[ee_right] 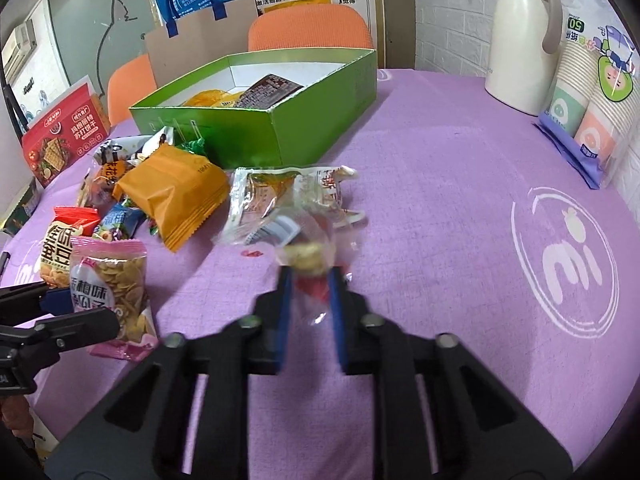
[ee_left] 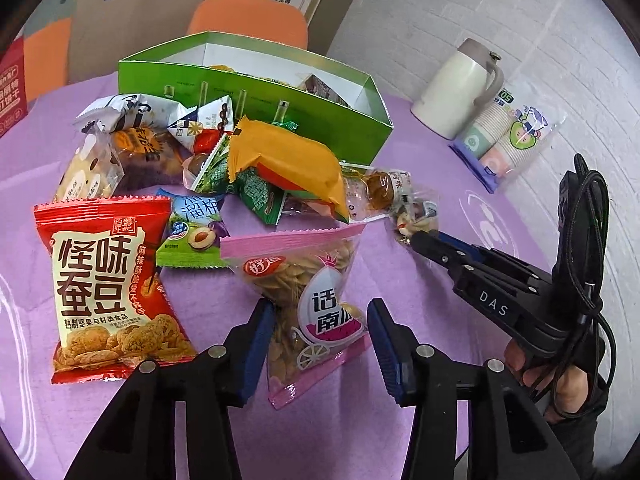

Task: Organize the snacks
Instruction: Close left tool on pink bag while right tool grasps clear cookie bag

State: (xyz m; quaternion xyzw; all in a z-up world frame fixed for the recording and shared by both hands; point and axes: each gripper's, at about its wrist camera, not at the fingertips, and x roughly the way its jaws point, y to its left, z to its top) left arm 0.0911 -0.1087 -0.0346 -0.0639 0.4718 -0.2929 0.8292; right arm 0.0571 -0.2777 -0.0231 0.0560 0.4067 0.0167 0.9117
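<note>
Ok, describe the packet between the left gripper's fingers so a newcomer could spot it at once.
Start at the green box on the purple tablecloth; snacks lie heaped in front of it. Nearest the camera, between the open fingers of the left gripper, lies the seed packet. It alone has pink edges and a clear window showing pale flat seeds.

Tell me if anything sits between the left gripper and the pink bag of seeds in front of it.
Nothing visible does. The left gripper has its jaws open on either side of the pink plastic bag of seeds; the red broad-bean packet lies apart, off to one side.
</note>
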